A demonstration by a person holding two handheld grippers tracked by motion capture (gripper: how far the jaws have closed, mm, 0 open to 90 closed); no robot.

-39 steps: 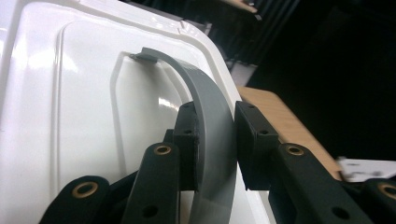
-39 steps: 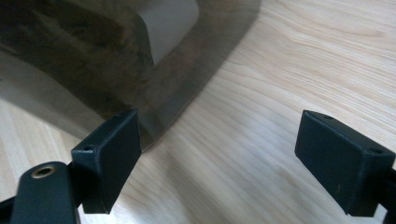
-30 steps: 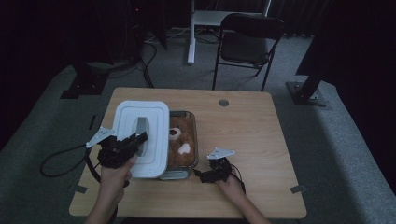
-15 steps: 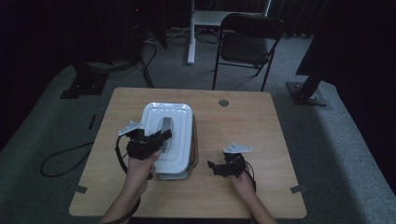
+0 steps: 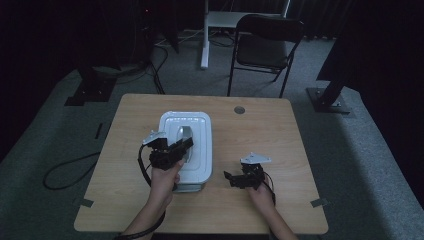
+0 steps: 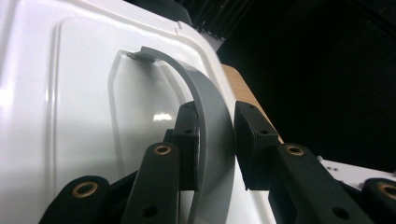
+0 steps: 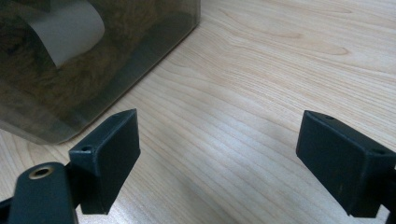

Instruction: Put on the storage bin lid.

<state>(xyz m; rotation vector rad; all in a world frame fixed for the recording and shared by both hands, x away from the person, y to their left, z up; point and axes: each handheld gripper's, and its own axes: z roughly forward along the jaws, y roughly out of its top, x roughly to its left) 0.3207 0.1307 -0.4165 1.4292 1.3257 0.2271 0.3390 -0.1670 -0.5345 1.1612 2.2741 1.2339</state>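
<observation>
**Lid back over the box, contents mostly hidden**

The white lid (image 5: pixel 186 145) covered the box (image 7: pixel 70 70) on the table (image 5: pixel 260 125), so the brown stuff inside was a blur through the smoky wall. The left gripper (image 5: pixel 172 150) pinched the lid's grey handle (image 6: pixel 210 121). The right gripper (image 5: pixel 239 179) rested just beside the box, jaws wide, holding nothing. 1 second earlier the lid sat left, the box half uncovered.

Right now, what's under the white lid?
The lid sits on a clear box, left gripper shut on its grey handle. Through the box wall: brown fuzzy stuff and a white strip. The rest is covered.
</observation>
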